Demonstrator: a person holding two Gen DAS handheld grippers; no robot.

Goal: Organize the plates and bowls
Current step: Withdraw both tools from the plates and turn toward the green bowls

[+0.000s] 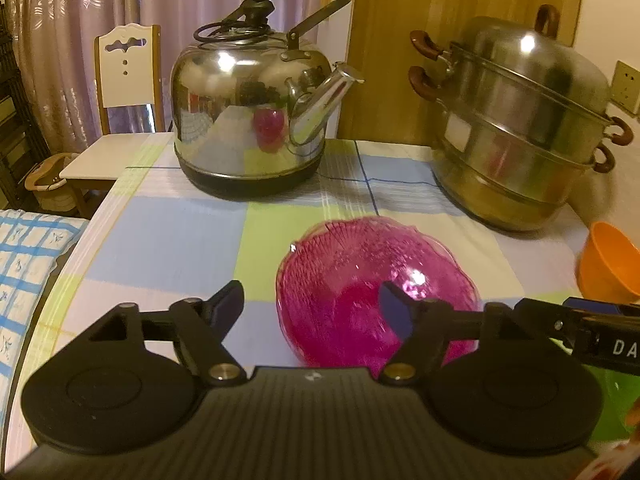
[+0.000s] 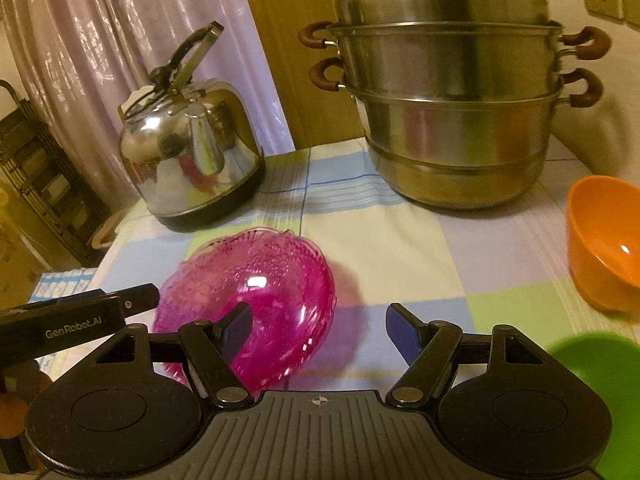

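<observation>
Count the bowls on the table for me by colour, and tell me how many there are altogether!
Pink see-through ribbed plastic bowl: 1
Orange plastic bowl: 1
Green plastic bowl, only partly in view: 1
Total: 3

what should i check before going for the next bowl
1. Left hand-held gripper empty, jaws apart: ok.
2. Right hand-held gripper empty, jaws apart: ok.
3. Pink translucent bowl resting on the checked tablecloth, clear of both grippers' pads: ok.
4. Orange bowl upright and unobstructed beside the steamer pot: ok.
5. Green bowl position: cannot tell, only its edge shows.
6. Kettle out of the way at the back of the table: ok.
</observation>
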